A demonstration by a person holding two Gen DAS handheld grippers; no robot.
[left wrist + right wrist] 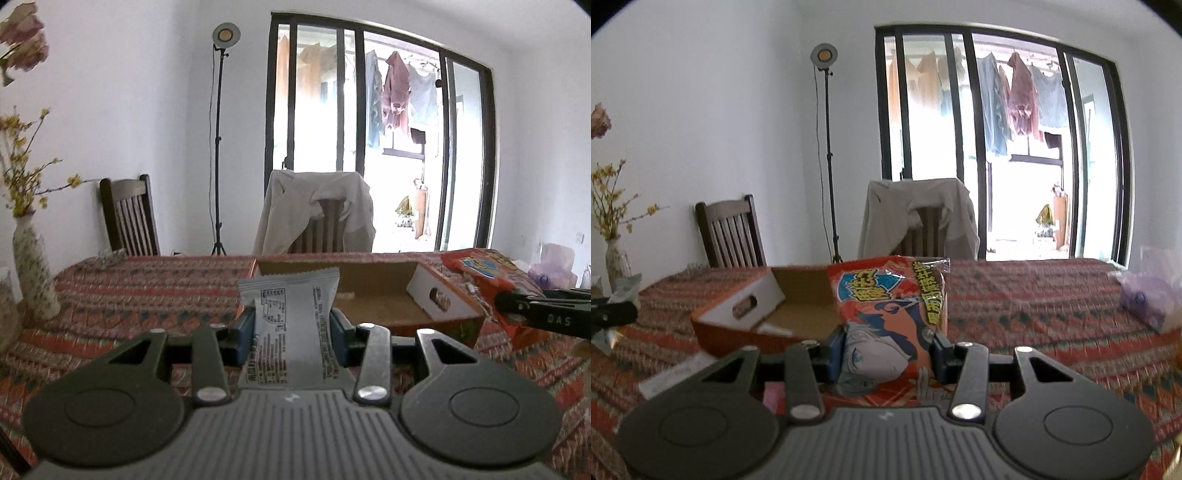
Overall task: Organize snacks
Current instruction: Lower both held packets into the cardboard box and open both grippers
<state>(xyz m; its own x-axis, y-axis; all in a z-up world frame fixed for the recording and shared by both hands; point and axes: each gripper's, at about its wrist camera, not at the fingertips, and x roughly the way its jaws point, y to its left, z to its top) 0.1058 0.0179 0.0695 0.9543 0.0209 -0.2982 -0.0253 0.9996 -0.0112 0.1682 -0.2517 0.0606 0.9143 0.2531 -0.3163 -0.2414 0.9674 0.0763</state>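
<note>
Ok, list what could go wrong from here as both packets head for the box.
1. The left gripper pinches the grey packet only at its lower part; the top stands free, so it may flop or slip.
2. The right gripper holds the orange packet close beside the left one, so the two could collide over the cardboard box.
3. The box's white flap leans inward and might catch a packet.

A home dining room: clothed table (147, 295), wooden chairs (129, 218), balcony laundry (397, 96)
</note>
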